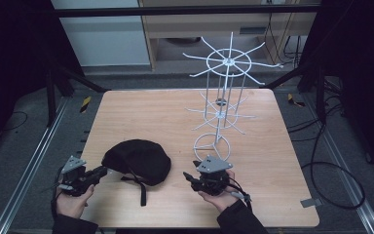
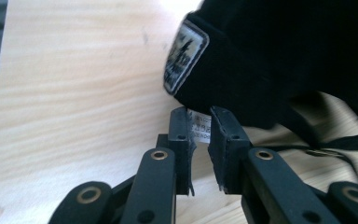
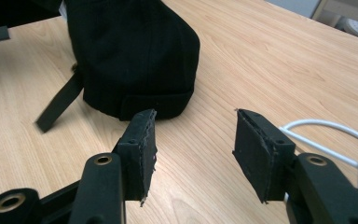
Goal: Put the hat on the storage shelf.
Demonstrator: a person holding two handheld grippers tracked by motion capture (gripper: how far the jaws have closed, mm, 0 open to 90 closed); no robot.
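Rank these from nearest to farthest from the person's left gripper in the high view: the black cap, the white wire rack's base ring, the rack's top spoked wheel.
From the left gripper:
1. Black cap, right beside the jaws, at the front of the table.
2. Base ring of the white wire rack, farther right, by the right gripper.
3. Top spoked wheel, high at the table's far side.

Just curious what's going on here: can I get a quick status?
Left gripper nearly shut at cap's white tag. Right gripper open, empty. Black cap on table. White wire rack stands behind.
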